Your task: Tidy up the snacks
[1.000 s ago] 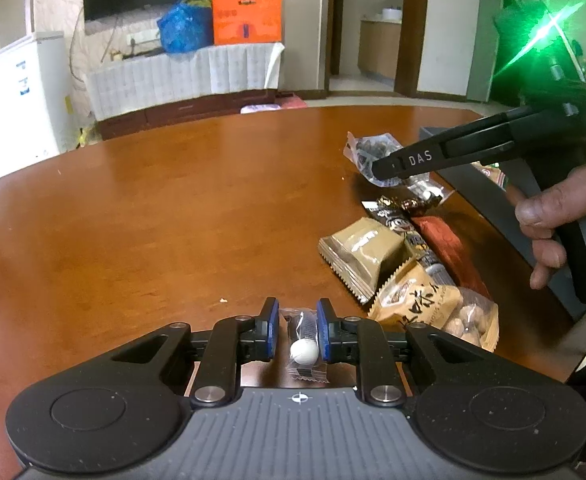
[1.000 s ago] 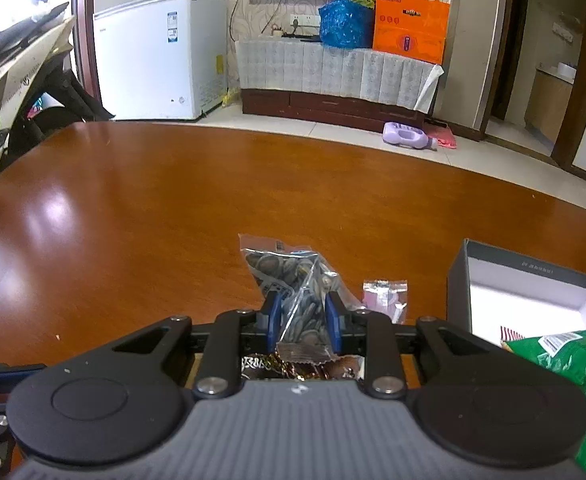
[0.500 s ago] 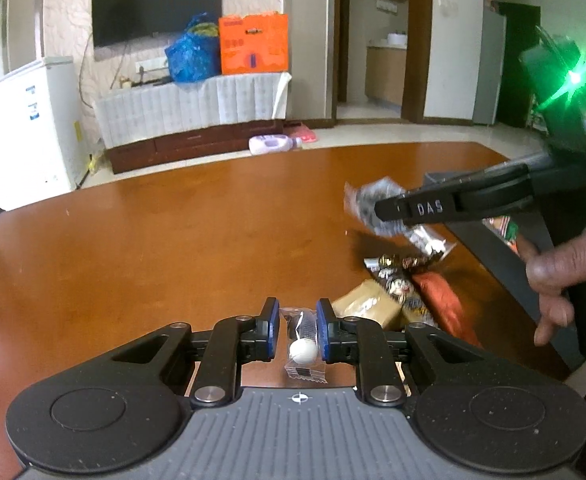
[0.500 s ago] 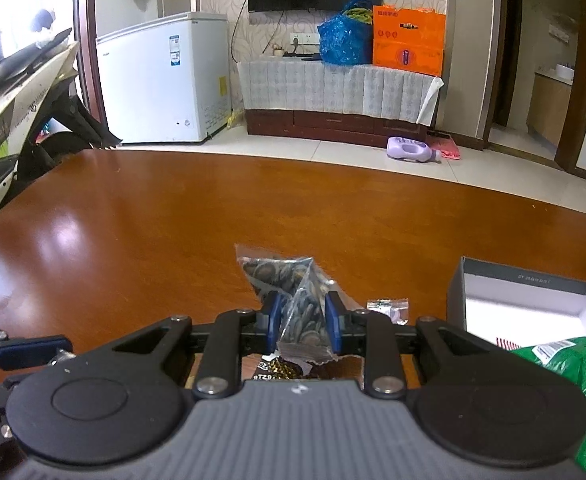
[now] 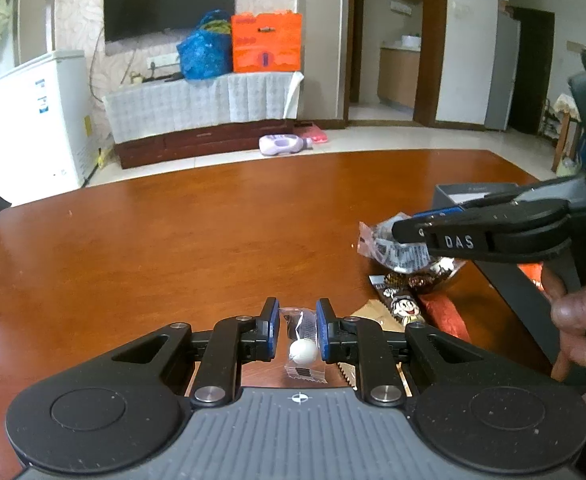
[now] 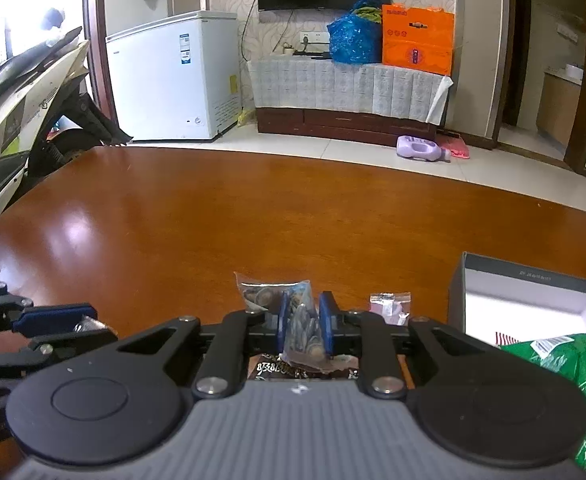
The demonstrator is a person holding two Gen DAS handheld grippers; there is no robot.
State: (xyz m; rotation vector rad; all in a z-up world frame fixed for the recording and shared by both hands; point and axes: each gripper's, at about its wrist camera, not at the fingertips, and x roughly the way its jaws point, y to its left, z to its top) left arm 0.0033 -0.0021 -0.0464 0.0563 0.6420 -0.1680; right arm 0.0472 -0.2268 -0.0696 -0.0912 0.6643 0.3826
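Observation:
My left gripper is shut on a small clear wrapper with a white ball candy, held above the brown table. The jaws of my right gripper are closing, and its pads press on a clear bag of dark snacks that hangs between them. In the left wrist view the right gripper is on the right, a hand on its handle, with that bag lifted over a pile of snacks. The left gripper shows at the left edge of the right wrist view.
A grey box with a white inside stands open at the right, a green bag in it. A pink packet lies beside it. A cartoon bar, a red packet and a tan packet lie on the table.
Both grippers have risen a little with their packets. The dark snack bag has come up off the pile, and the right jaws have pinched it tighter.

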